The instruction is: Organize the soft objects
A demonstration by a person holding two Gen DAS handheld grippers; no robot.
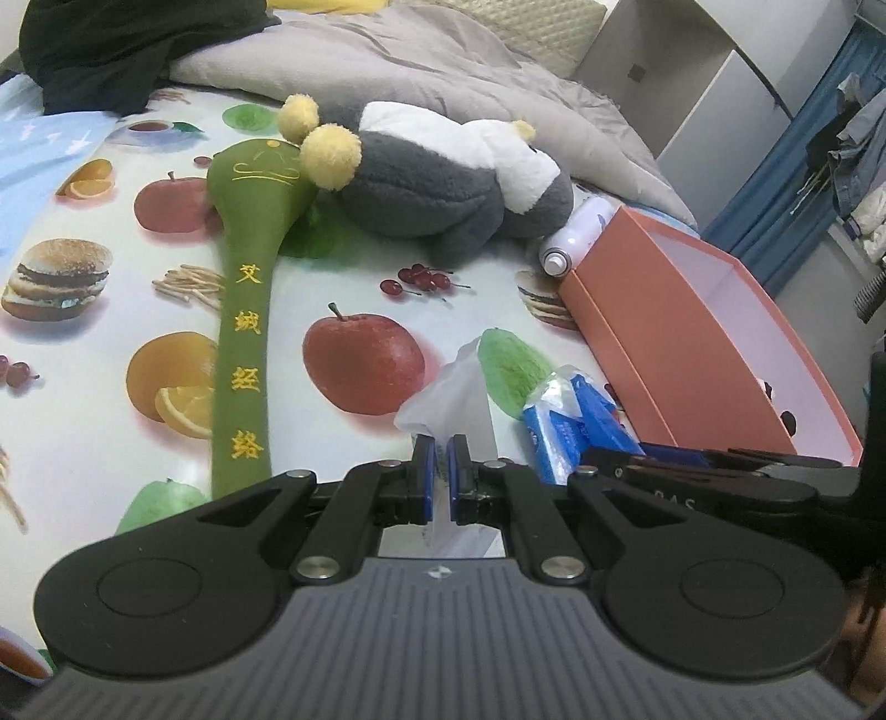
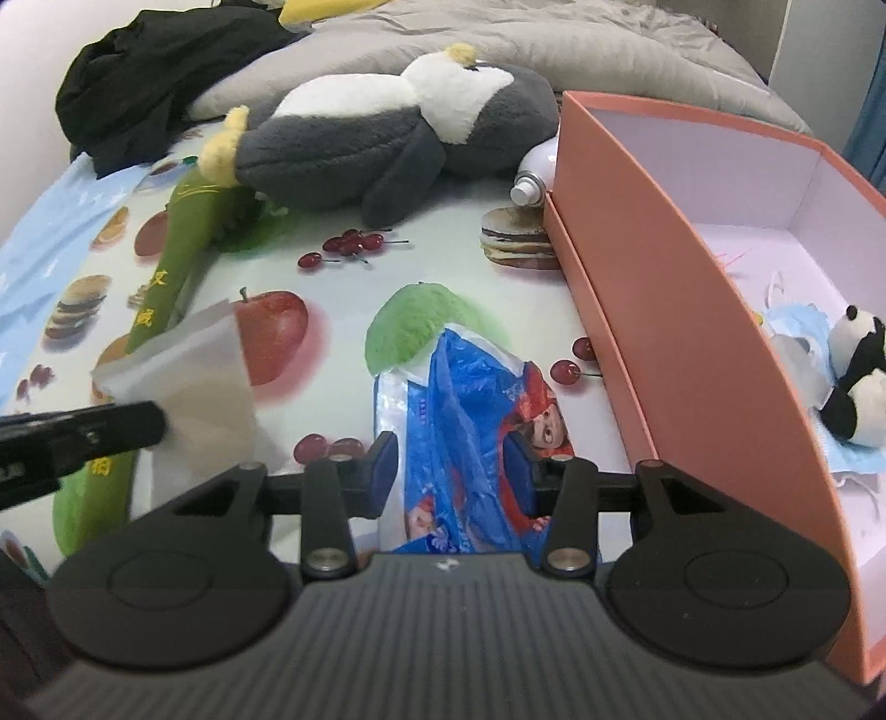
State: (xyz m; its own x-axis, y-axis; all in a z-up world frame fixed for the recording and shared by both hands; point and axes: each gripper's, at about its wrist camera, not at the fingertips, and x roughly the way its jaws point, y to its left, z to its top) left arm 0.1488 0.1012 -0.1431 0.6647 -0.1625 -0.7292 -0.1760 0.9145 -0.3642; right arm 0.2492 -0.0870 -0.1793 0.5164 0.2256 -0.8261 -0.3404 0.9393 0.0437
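Observation:
My left gripper (image 1: 441, 454) is shut on a white tissue (image 1: 443, 387), which stands up from its jaws. It shows from the side in the right wrist view, as does the tissue (image 2: 199, 376). My right gripper (image 2: 453, 459) is open, jaws apart on either side of a blue plastic tissue pack (image 2: 470, 421) that lies on the fruit-print cloth (image 2: 343, 310). A grey and white plush bird (image 1: 443, 188) lies at the back beside a long green fabric mallet (image 1: 243, 332). Inside the orange box (image 2: 637, 277) on the right lies a small panda plush (image 2: 853, 382).
A white spray can (image 1: 576, 238) lies against the far corner of the box (image 1: 692, 332). A grey duvet (image 1: 443, 61) and black clothing (image 1: 111, 44) are piled at the back. Blue curtains and hanging clothes (image 1: 853, 149) are at the right.

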